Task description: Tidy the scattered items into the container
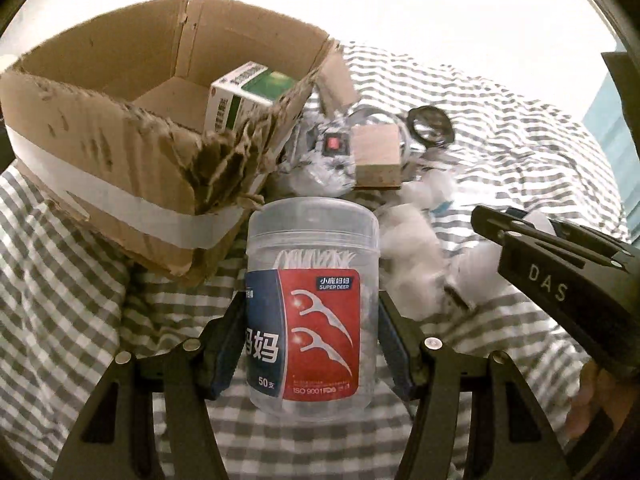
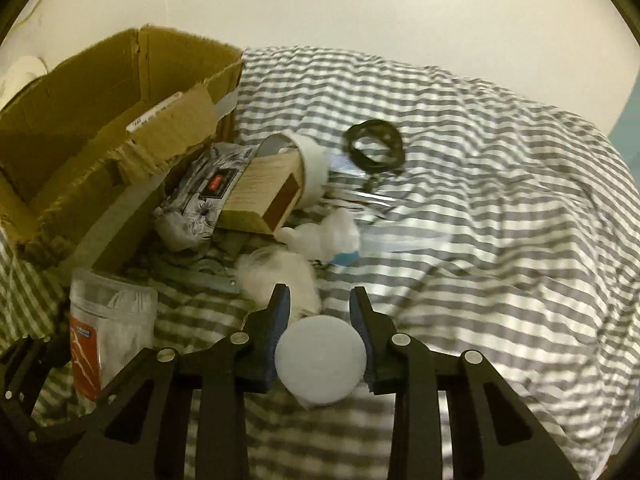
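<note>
My left gripper [image 1: 312,320] is shut on a clear floss-pick jar [image 1: 312,300] with a red and blue label, held upright beside the torn cardboard box [image 1: 100,152]. The jar also shows in the right wrist view [image 2: 108,320]. A green and white carton [image 1: 244,96] lies inside the box. My right gripper [image 2: 320,304] is shut on a round white container [image 2: 320,360]; it shows from the side in the left wrist view [image 1: 500,224]. The box also shows in the right wrist view [image 2: 100,128].
On the striped bedding [image 2: 480,240] beside the box lie a floral tissue pack [image 2: 208,192], a brown carton [image 2: 264,196], a white cup [image 2: 312,160], a black ring [image 2: 374,146], cotton wads [image 2: 280,276] and clear plastic wrap [image 2: 360,196].
</note>
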The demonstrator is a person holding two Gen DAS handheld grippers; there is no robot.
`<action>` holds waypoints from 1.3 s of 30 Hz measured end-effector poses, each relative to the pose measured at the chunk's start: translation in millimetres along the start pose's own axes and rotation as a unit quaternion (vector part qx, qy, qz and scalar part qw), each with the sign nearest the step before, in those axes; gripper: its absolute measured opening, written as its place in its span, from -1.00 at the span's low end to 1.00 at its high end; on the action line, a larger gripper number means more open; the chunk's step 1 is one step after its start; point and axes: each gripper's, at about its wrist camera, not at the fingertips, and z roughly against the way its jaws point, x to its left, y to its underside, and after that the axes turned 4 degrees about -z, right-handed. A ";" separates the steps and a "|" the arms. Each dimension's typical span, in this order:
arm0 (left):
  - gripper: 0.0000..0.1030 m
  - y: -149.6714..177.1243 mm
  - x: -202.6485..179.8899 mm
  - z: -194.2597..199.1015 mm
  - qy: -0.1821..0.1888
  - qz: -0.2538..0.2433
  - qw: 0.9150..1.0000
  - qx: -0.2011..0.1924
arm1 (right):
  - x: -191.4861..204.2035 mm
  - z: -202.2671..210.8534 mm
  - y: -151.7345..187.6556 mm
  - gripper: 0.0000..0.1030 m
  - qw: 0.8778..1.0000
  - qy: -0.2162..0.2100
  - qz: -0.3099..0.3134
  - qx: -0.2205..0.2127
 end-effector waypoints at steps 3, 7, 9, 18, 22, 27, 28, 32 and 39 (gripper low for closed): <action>0.22 -0.9 -4.4 16.8 0.013 -0.001 1.000 -0.009 | -3.9 23.1 1.5 -0.41 1.000 0.015 0.001 -0.010; 0.21 -10.4 -10.2 41.8 0.032 -0.006 0.999 -0.029 | -6.0 54.9 -3.6 -0.41 0.999 0.021 0.005 -0.029; 0.21 -17.2 -11.6 53.6 0.040 -0.008 0.998 -0.040 | -3.8 75.7 -6.8 -0.41 0.999 0.026 0.011 -0.042; 0.22 -91.0 12.9 109.5 0.053 -0.029 0.991 -0.120 | 22.3 137.8 -52.1 -0.41 0.994 0.025 0.052 -0.095; 0.22 -121.8 41.0 110.2 0.037 -0.032 0.990 -0.132 | 40.3 139.8 -79.0 -0.41 0.993 -0.009 0.055 -0.102; 0.22 -145.9 88.8 81.7 0.016 -0.029 0.992 -0.122 | 77.2 118.2 -112.1 -0.41 0.991 -0.069 0.066 -0.089; 0.22 -147.4 96.0 74.6 0.013 -0.025 0.993 -0.117 | 84.0 110.9 -116.0 -0.41 0.991 -0.078 0.071 -0.084; 0.22 -150.2 122.1 39.2 -0.011 -0.006 0.995 -0.104 | 111.2 76.5 -127.3 -0.41 0.989 -0.086 0.095 -0.068; 0.24 -149.4 110.6 4.8 -0.040 -0.061 0.992 -0.105 | 123.1 17.0 -133.7 -0.41 0.989 -0.123 0.075 -0.024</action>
